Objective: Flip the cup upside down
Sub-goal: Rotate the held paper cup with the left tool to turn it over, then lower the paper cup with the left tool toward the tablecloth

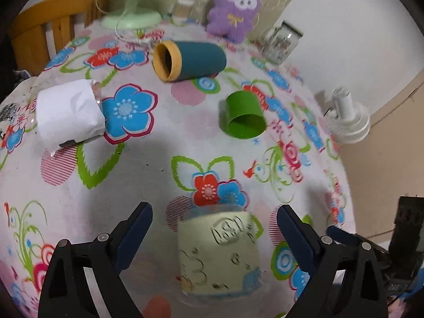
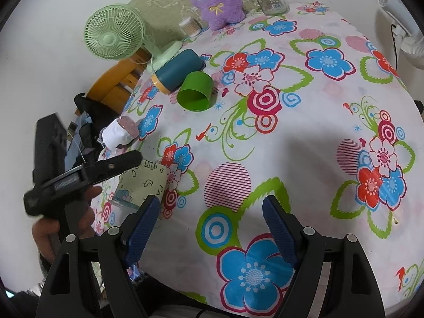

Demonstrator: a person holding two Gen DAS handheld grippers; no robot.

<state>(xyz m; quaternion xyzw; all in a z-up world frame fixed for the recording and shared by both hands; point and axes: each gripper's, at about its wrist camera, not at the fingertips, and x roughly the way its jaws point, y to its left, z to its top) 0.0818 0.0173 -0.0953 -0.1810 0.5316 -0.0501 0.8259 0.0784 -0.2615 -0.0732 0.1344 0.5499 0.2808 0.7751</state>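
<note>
L wrist view: left gripper (image 1: 214,228) fingers spread wide, nothing clamped. Between them, near edge of table, stands the pale yellow-green paper-wrapped cup w/ doodle print (image 1: 221,251); a clear rim/foot shows at its bottom, wider end down (which end is the mouth, can't tell). Neither pad touches it, gaps both sides.

Floral-print tablecloth (image 1: 148,159) covers the table. Mid-far: dark teal cylindrical cup w/ orange rim (image 1: 189,61) on its side, mouth facing left-near. Right of it & nearer: green plastic cup (image 1: 243,115) on its side, mouth toward camera. Left: glass wrapped in white paper (image 1: 70,111), also lying down. Far edge: mint-green desk fan (image 1: 127,0), purple plush toy (image 1: 235,10), clear glass jar (image 1: 281,42). Right edge: small white fan (image 1: 347,122).

R wrist view: right gripper (image 2: 212,228) fingers apart, holding nothing, over bare cloth (big blue flower below) near the front edge. Cup seen at its left w/ the other gripper's black finger just above it; person's hand (image 2: 69,222) partly visible on that tool. R gripper well apart from the cup.
</note>
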